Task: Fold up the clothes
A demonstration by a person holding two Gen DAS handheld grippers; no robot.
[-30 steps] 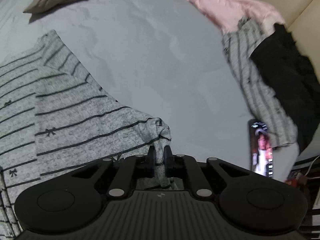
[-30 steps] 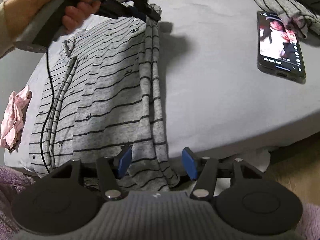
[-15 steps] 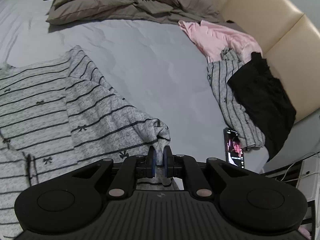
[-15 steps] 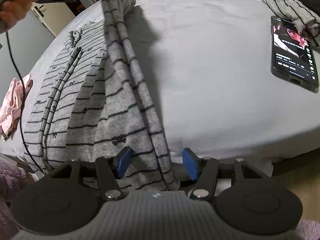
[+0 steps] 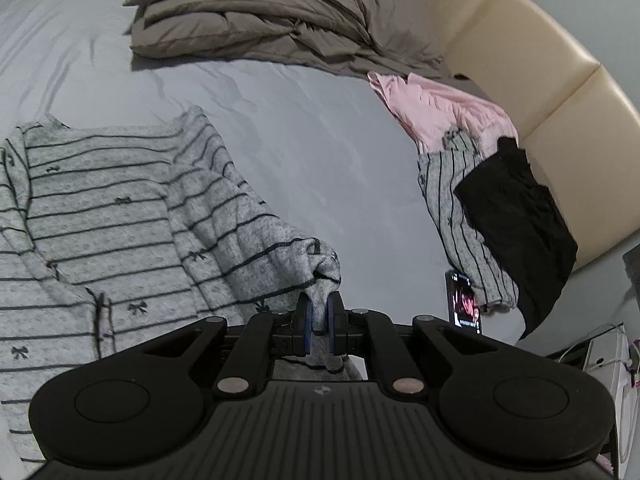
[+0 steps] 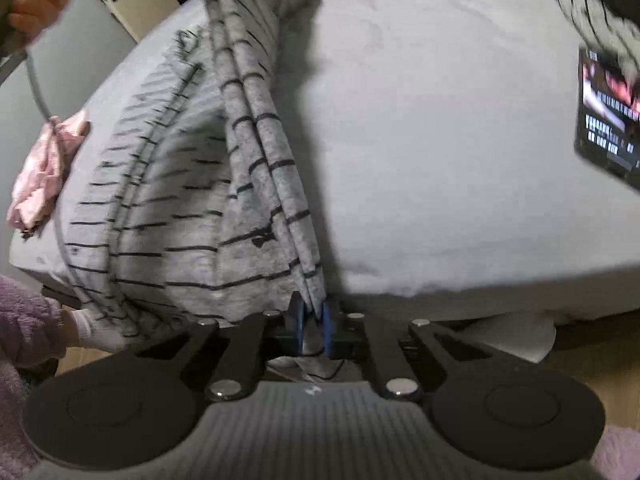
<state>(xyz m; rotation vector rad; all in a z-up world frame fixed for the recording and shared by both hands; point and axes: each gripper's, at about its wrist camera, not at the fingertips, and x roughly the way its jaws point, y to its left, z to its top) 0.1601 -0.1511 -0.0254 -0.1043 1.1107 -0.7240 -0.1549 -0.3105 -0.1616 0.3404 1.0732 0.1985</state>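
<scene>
Between the left gripper's [image 5: 319, 317] clenched jaws sits a bunched corner of the striped grey top [image 5: 120, 216], lifted off the bed sheet [image 5: 320, 152]. Ahead of the right gripper [image 6: 314, 322] the same top stretches up; its jaws are closing on the hem. Both grippers tilt downward.

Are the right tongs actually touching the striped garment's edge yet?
Touching. The right wrist view shows the right tongs closing, the striped garment edge pinched between the blue pads with no gap visible.
</scene>
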